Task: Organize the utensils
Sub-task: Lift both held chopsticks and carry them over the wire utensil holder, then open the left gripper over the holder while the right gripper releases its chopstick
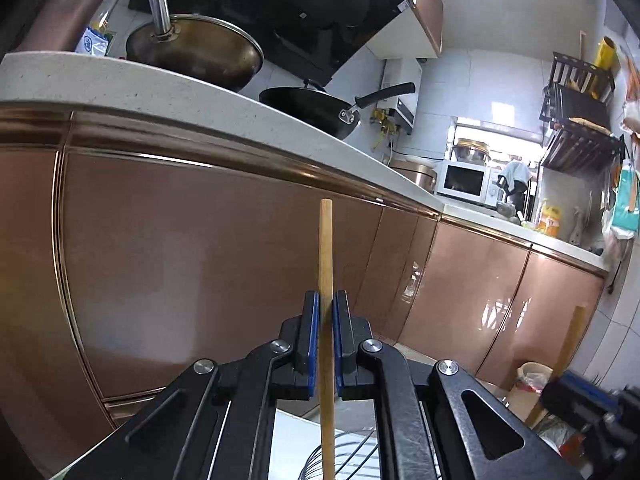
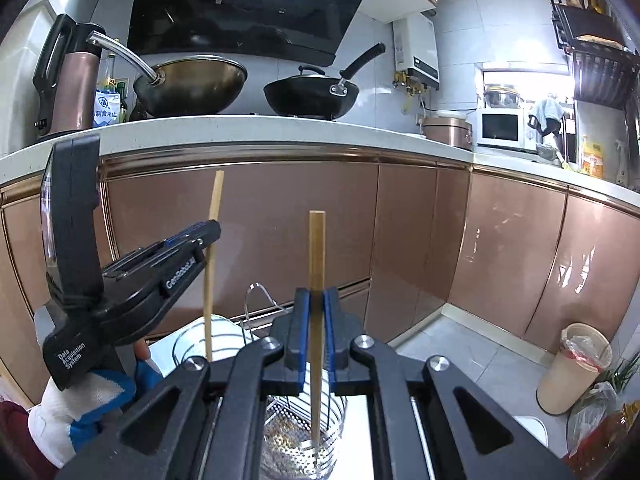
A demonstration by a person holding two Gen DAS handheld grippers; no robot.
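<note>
My left gripper (image 1: 326,300) is shut on an upright wooden chopstick (image 1: 326,248), whose lower end reaches down toward a wire utensil holder (image 1: 352,452) below. In the right wrist view my right gripper (image 2: 316,298) is shut on a second upright wooden chopstick (image 2: 317,248). Its lower end hangs inside the wire utensil holder (image 2: 296,436) with a perforated metal bottom. The left gripper (image 2: 210,230) shows at the left of that view, held by a gloved hand (image 2: 84,404), with its chopstick (image 2: 212,240) pointing down over a second wire holder (image 2: 208,340).
Copper-coloured cabinet doors (image 2: 248,232) stand close ahead under a white countertop (image 2: 240,130). On it sit a brass-coloured wok (image 2: 192,84) and a black wok (image 2: 312,94). A lined bin (image 2: 576,368) stands on the floor at the right. A microwave (image 2: 502,128) is far back.
</note>
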